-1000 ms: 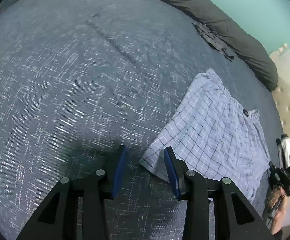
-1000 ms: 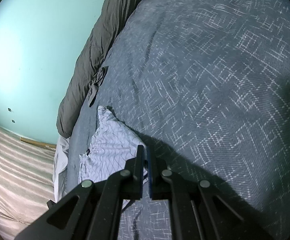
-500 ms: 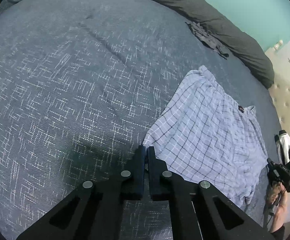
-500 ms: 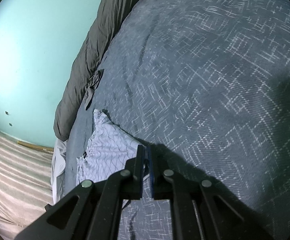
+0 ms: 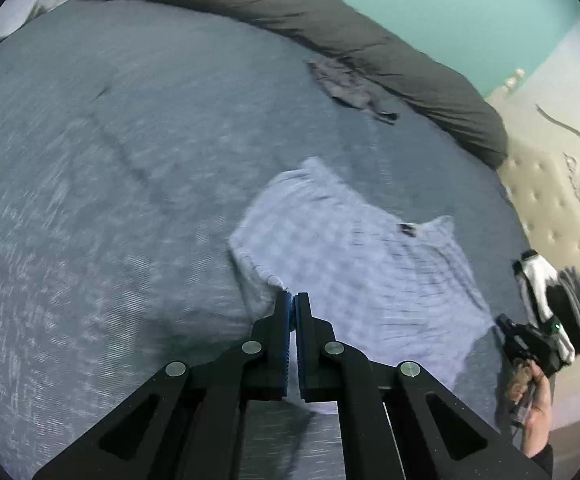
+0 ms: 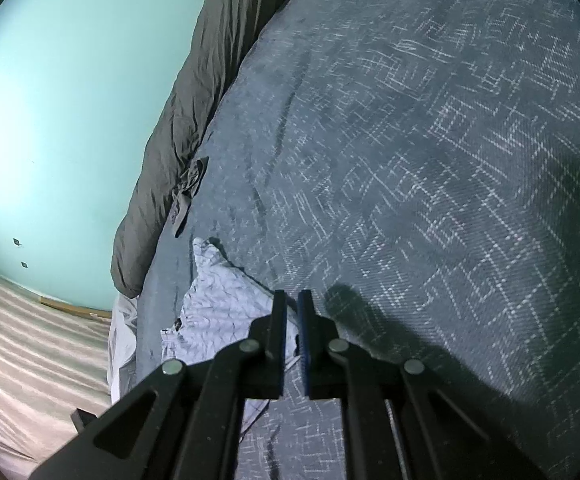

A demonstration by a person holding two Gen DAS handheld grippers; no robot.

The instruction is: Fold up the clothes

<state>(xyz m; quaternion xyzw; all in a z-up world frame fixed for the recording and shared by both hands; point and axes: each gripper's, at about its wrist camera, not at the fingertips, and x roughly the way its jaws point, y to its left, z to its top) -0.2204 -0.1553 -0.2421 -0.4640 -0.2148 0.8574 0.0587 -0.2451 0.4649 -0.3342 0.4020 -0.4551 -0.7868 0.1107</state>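
While both tools pinch the shorts' (image 5: 353, 264) edges, bedspread (image 5: 110, 200) stretches beyond.

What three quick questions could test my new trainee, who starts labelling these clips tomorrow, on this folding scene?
1. True or false: the left tongs pinch an edge of the plaid shorts.
2. What lies along the bed's far edge by the wall? A) rolled dark duvet B) wooden tray C) laptop
3. Fill in: in the right wrist view, the right tongs are nearly ____, with a thin gap showing.

Key: 1 true; 2 A; 3 closed.
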